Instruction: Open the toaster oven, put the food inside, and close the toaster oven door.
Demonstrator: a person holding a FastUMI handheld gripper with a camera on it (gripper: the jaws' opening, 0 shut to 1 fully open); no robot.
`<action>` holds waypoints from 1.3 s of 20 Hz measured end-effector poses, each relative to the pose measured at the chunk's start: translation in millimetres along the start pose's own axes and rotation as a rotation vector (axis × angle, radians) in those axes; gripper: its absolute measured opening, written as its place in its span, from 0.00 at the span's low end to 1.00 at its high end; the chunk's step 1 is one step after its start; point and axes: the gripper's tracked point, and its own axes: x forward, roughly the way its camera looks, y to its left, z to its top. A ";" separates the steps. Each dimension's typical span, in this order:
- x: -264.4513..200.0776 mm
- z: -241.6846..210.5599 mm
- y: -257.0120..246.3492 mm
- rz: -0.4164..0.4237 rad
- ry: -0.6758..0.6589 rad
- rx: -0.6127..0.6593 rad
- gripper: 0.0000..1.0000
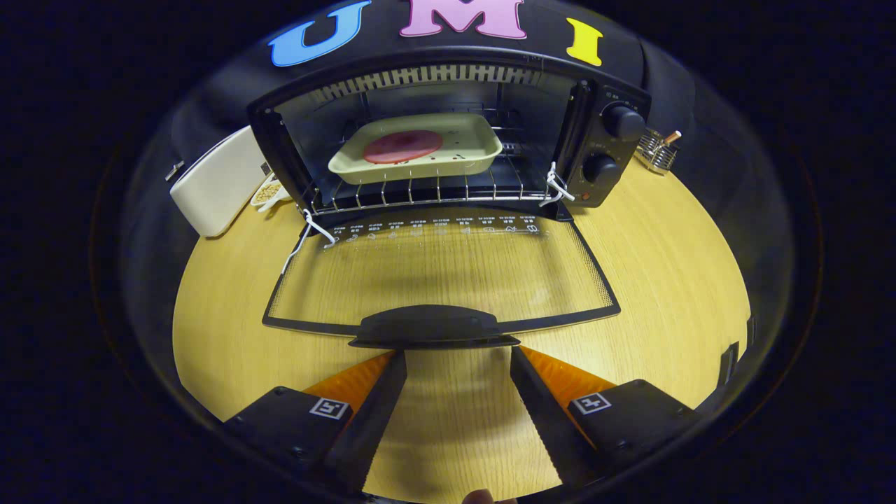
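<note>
Pale wood-grain laminate covers the table [665, 266], smooth, with fine parallel streaks. On it stands the toaster oven [448, 133], a black metal box with a slotted vent strip along its top edge and two round knobs [612, 143] stacked on its side panel. Its door [441, 269] is folded fully down and lies flat over the table: clear glass in a thin dark frame, a dotted border, a row of small printed marks too small to make out. The door handle [432, 327] is a matte, low, curved bar on the door's near edge.

Inside, a chrome wire rack [420, 192] carries a shallow cream tray [418, 148], rectangular with rounded corners, holding a flat round reddish slice of food [402, 146]. What kind of food cannot be told. White cord [558, 185] is knotted at both door hinges.

Beside the oven sits a cream rounded box [217, 182], partly cut off, with a small dish of tan grains [268, 191] half hidden behind it. On the oven's other side, a wire object [658, 150] is too small to identify.

Gripper [458, 353]: fingers spread wide apart, nothing between them. The tips sit just short of the door handle, one at each end of it; contact cannot be told. The tray with food lies well beyond the fingers, deep in the oven.
</note>
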 end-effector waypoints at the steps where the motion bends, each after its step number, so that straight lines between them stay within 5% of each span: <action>1: -4.1 1.9 -0.6 0.001 -0.020 -0.008 0.99; 16: -61.6 52.7 1.7 0.054 -0.264 -0.026 0.99; 26: -116.6 126.0 -7.0 0.077 -0.452 -0.044 0.99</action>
